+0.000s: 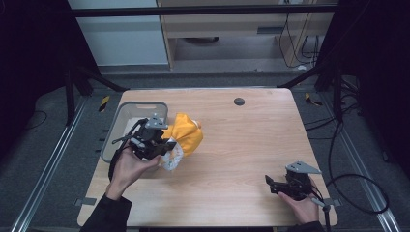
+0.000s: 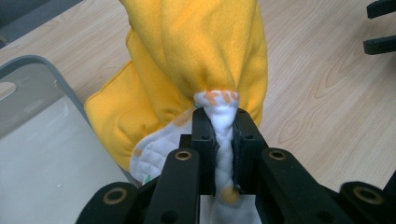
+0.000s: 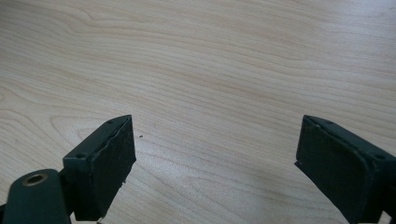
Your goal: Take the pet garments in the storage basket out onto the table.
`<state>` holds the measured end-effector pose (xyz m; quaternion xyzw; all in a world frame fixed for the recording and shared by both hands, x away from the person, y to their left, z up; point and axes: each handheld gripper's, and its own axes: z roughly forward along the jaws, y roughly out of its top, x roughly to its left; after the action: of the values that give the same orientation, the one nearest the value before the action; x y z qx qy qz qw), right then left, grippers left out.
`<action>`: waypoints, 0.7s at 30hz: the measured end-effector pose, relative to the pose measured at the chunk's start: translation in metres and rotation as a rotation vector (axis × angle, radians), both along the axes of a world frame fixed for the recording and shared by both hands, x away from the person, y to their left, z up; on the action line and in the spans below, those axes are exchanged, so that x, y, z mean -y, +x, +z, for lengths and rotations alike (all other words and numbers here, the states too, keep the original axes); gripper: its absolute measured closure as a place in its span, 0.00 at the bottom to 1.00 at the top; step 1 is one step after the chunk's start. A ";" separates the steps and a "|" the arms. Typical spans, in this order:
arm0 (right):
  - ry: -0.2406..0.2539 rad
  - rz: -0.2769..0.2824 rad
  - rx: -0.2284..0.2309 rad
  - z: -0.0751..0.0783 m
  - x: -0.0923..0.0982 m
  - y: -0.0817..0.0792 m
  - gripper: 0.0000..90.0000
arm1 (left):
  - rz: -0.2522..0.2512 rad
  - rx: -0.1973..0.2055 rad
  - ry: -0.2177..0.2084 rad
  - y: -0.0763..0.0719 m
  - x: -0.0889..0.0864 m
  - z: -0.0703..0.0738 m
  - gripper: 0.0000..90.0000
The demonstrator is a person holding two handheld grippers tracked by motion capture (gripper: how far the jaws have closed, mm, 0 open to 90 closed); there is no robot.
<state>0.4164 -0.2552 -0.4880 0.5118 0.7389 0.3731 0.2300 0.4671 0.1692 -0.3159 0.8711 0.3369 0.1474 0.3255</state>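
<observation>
Left gripper [image 2: 223, 140] clenched on white quilted lining of yellow fleece garment [image 1: 186, 133], bunched on wooden table [image 1: 251, 145] just beside grey plastic bin [image 1: 118, 121]. Right gripper [image 3: 215, 163] released, well apart. Judged step: carrying garment; next move calls for lift over bin rim.

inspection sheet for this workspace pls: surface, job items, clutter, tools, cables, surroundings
Surface: wooden table, bare over most of its area.
Job's things: yellow and white cloth bunched beside the grey bin at the table's left edge.
Clutter: small dark disc near the far edge.
Tools: left tool shut on a white fold of the cloth; right tool open, nothing between its jaws, over bare wood at the near right corner.
Cables: black cables loop on the floor to the right.
Surroundings: grey floor, metal rails, wooden cabinet behind.
</observation>
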 end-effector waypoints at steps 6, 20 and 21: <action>0.001 0.000 0.001 0.000 0.000 0.000 0.13 | -0.022 0.000 0.007 -0.001 0.012 0.000 0.91; 0.006 0.001 0.002 0.000 0.000 0.000 0.13 | -0.072 -0.008 0.011 0.002 0.036 -0.006 0.91; 0.006 0.001 0.002 0.000 0.000 0.000 0.13 | -0.074 -0.008 0.010 0.003 0.038 -0.007 0.91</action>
<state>0.4164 -0.2556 -0.4877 0.5116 0.7379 0.3761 0.2289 0.4699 0.1311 -0.3232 0.8852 0.3049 0.1335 0.3250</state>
